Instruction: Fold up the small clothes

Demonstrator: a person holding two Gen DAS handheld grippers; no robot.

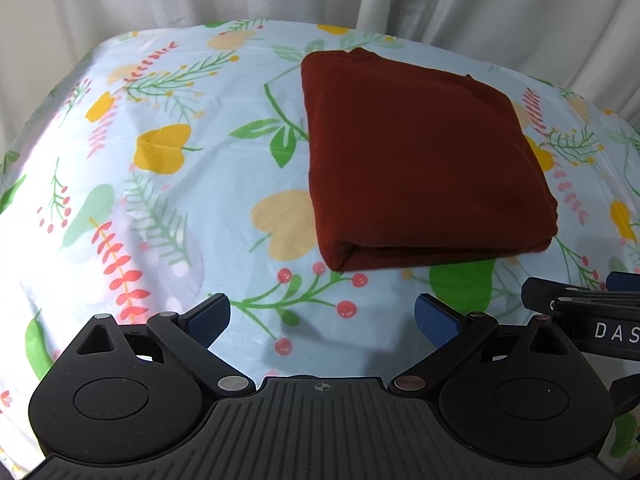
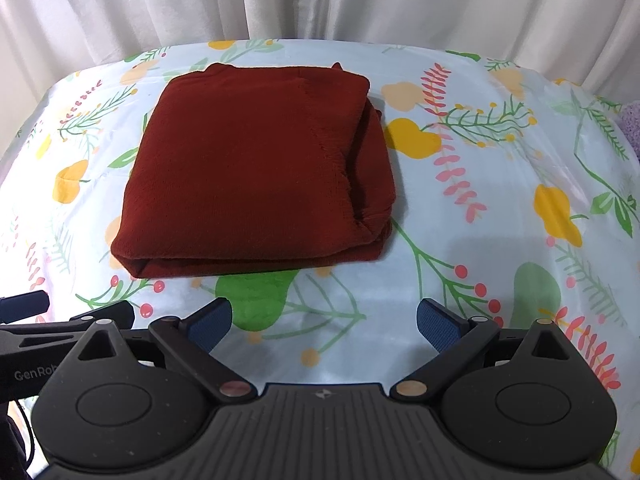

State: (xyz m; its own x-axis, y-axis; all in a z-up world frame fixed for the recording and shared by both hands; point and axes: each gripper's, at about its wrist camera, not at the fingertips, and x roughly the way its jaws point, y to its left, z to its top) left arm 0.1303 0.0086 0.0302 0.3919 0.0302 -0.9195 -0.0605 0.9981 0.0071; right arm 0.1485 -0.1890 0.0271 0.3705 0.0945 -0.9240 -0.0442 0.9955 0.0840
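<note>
Looks folded and done: rust-red garment lying as a neat stack mid floral tablecloth, left gripper and right gripper hovering near, spread wide, empty; next, probably only tidying.

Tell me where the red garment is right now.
The garment lies folded on the floral cloth, ahead of both open grippers: centre-left in the right wrist view, centre-right in the left, white curtain behind.

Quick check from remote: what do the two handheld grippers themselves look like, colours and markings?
Both match: the left gripper and right gripper are matte black with ribbed bodies, round side discs, metal pivot pins and blue textured finger pads. White lettering shows on their sides, "DAS" on the right one, "GenRob" on the left.
</note>
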